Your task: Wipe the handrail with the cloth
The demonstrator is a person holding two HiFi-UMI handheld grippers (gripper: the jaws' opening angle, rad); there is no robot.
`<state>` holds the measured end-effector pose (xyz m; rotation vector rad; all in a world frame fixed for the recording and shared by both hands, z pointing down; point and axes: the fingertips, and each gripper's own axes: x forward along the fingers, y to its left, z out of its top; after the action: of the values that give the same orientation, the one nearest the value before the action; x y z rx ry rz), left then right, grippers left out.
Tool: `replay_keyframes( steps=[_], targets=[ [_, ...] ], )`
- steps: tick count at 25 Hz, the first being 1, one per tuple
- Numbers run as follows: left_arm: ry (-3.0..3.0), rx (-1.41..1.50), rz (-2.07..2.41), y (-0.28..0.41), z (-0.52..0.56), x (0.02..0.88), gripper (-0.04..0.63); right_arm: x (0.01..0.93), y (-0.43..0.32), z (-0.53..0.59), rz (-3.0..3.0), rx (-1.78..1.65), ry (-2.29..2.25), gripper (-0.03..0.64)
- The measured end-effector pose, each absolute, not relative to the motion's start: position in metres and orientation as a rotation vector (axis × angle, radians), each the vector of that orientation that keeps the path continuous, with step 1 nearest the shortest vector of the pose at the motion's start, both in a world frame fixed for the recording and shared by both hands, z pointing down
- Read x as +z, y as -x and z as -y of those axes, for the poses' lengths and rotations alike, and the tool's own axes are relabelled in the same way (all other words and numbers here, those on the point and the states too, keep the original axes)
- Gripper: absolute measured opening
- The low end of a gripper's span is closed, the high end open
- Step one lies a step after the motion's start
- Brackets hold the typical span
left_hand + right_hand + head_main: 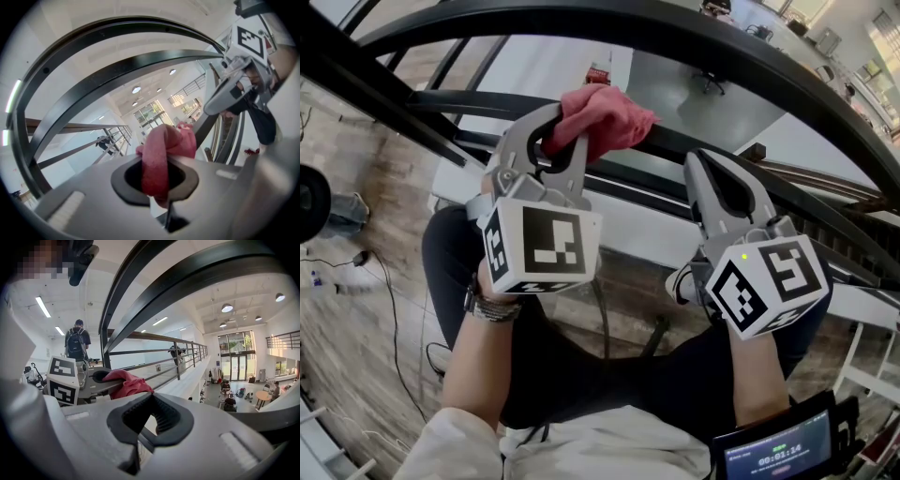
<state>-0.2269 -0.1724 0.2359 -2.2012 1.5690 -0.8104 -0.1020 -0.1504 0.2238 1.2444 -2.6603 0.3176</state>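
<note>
I hold one pink cloth (605, 117) in my left claw (565, 141). The claw is pinched tight on it. A strip of the cloth hangs down through the hole between the jaws, and the rest puffs out past the tips.

My right claw (705, 169) is closed too, but it has nothing in it. It waits just beside the left one.

So the pick-up part is done. The cloth is up at the railing, right over a thin dark bar (670, 142). I can't tell if it is pressing on that bar. The thick curved handrail (675, 33) on top is apart from the cloth. I see no wet mark or clean patch on it, so I can't tell how much has been wiped. I think most of the rubbing is still to do, all along the curve.

My count: one cloth, two claws and one thick handrail. There are a few thin bars under it, too tangled to count well.
</note>
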Motion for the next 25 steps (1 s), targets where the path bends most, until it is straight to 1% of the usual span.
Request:
replay_keyframes(
  steps=[11,18,25],
  targets=[
    [2.145,-0.804,-1.685,0.267,0.169,0.237,0.026,0.227,0.103,0.148,2.654,0.324,-1.239,0.002],
    [2.196,-0.747,-1.693,0.263,0.167,0.232,0.028,0.227,0.102,0.148,2.656,0.329,-1.231,0.002],
    [2.253,-0.775,-1.694,0.264,0.159,0.242,0.029,0.226,0.104,0.145,2.661,0.329,-1.223,0.002]
  ],
)
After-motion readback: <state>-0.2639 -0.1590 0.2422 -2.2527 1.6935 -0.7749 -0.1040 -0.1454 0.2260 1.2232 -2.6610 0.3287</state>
